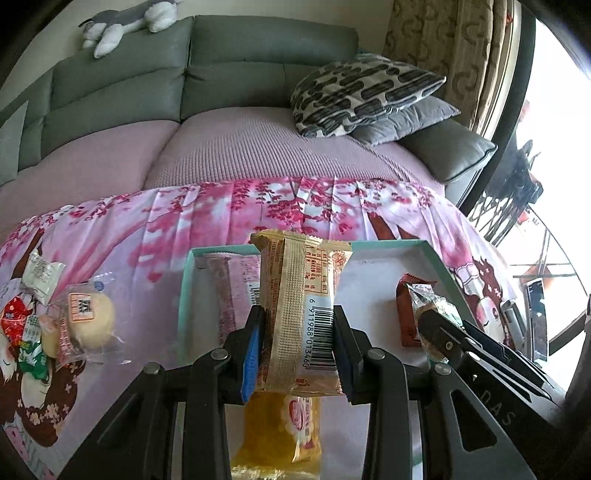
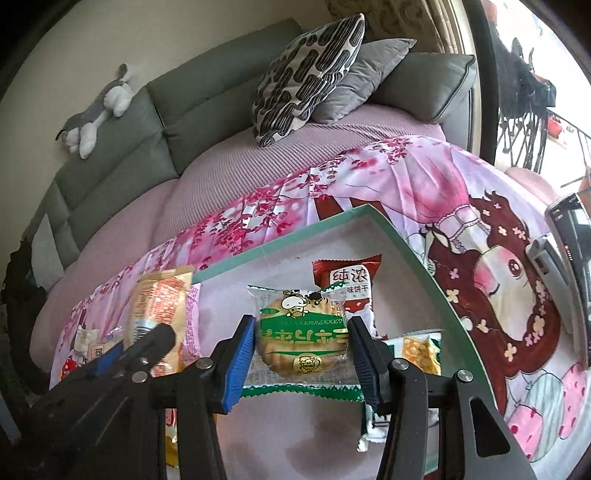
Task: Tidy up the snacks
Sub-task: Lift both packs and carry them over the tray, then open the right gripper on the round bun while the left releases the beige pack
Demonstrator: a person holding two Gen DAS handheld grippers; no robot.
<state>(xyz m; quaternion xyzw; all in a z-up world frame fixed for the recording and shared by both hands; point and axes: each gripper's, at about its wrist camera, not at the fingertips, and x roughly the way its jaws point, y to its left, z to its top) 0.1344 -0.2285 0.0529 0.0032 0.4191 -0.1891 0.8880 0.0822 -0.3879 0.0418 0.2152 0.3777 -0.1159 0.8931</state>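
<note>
My left gripper (image 1: 298, 334) is shut on a gold wafer packet (image 1: 295, 295) with a barcode, held upright over the teal-rimmed white box (image 1: 436, 254). My right gripper (image 2: 301, 345) is shut on a green-and-clear round biscuit packet (image 2: 301, 332), held over the same box (image 2: 417, 243). In the box lie a pink packet (image 1: 229, 288), a red packet (image 2: 349, 284), a yellow packet (image 1: 280, 428) and an orange-green packet (image 2: 421, 354). The right gripper shows in the left wrist view (image 1: 439, 328); the left gripper shows in the right wrist view (image 2: 147, 347).
Several loose snacks (image 1: 55, 314) lie on the pink cherry-blossom cloth (image 1: 221, 214) left of the box. Behind stands a grey sofa (image 1: 147, 85) with cushions (image 1: 362, 88) and a plush toy (image 1: 125, 22). A phone (image 2: 569, 225) lies at the right.
</note>
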